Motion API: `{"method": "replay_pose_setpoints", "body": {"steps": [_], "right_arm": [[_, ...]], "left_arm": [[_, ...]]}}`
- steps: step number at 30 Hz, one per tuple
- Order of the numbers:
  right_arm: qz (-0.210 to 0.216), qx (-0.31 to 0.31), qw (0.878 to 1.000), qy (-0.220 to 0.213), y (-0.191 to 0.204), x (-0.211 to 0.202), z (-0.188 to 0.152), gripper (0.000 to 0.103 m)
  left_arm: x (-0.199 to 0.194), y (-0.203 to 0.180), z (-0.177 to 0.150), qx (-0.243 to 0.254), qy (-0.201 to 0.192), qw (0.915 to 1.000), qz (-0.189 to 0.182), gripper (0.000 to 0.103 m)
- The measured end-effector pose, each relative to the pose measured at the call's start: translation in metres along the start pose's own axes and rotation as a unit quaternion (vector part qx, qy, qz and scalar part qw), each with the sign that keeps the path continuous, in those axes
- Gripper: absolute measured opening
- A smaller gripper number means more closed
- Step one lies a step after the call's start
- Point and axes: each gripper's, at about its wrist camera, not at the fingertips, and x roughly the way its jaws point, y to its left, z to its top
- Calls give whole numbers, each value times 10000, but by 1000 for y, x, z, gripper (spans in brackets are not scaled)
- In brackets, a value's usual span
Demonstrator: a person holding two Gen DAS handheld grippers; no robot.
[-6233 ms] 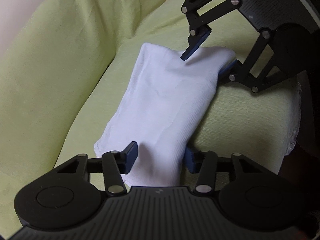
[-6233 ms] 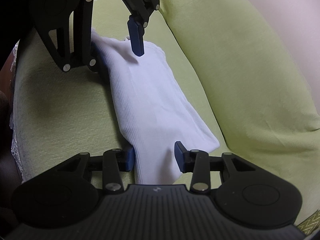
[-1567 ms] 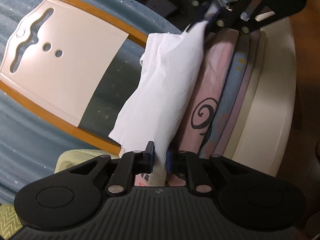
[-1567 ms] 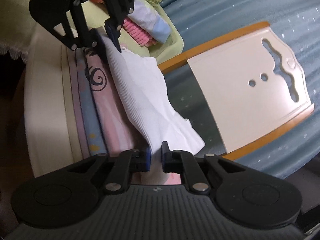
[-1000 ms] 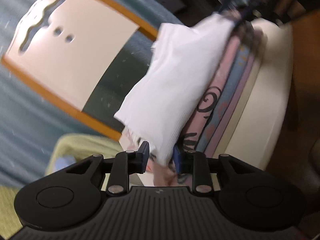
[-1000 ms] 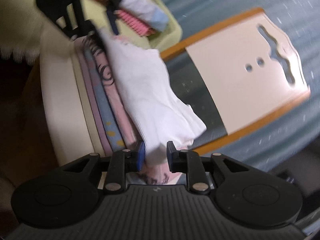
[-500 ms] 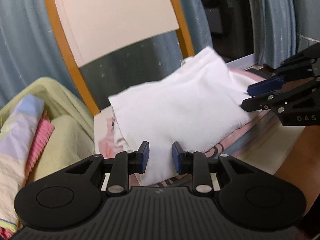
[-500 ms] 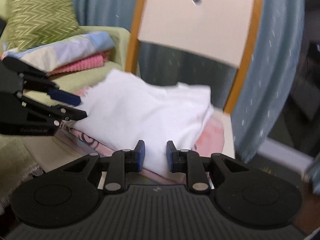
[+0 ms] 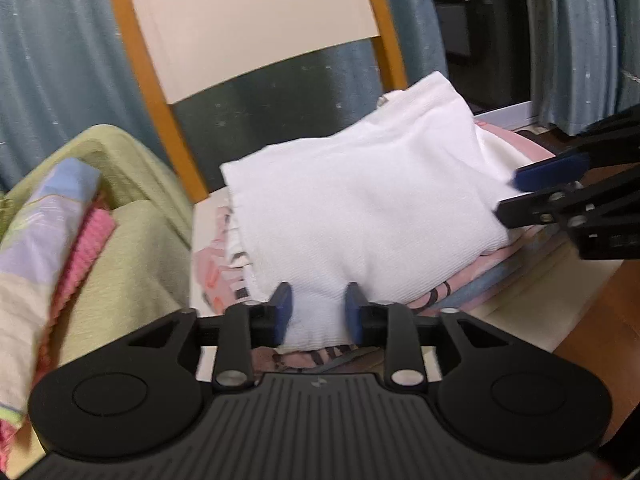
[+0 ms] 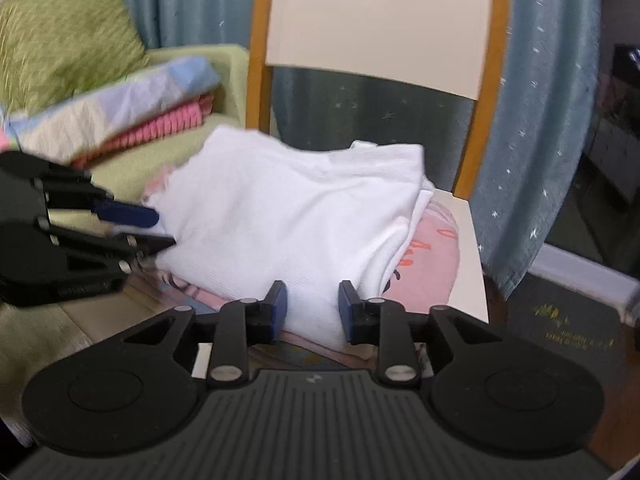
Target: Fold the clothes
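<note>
Garment [image 9: 360, 208], folded and white, now lies flat atop the stack [image 10: 434, 256] on the chair seat [image 10: 460, 204]. Left gripper [image 9: 316, 310] and right gripper [image 10: 310, 306] are opening, jaws narrow, cloth between them. Release looks underway.

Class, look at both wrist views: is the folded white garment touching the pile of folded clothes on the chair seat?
Touching. In the right wrist view the white garment lies flat on the pink top layer of the pile, with no gap between them; the left wrist view shows the same.

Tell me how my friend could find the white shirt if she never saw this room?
Look for the chair with the cream back and orange edges, in front of the blue curtain. On its seat sits a pile of folded clothes. The white shirt lies on top, plain white, while those under it are pink and patterned.
</note>
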Motion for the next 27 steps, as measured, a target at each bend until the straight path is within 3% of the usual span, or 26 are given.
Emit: {"method": "replay_pose_setpoints", "body": {"steps": [2, 4, 11, 16, 27], "right_arm": [[2, 125, 9999, -104, -1, -13, 0, 41], [-35, 199, 9996, -201, 1, -26, -2, 41], [-34, 822, 9964, -210, 11, -59, -19, 55], [-107, 1055, 9943, -115, 11, -77, -33, 66], [-226, 1473, 9888, -26, 5, -102, -55, 95]], "left_arm": [[-9, -1, 0, -63, -53, 9999, 147, 65], [-20, 0, -1, -167, -141, 9996, 200, 85], [-49, -3, -7, -462, -90, 9989, -61, 86], [-64, -6, -14, -722, -142, 9973, -56, 102], [-81, -7, -40, -1508, 68, 9885, 39, 102]]}}
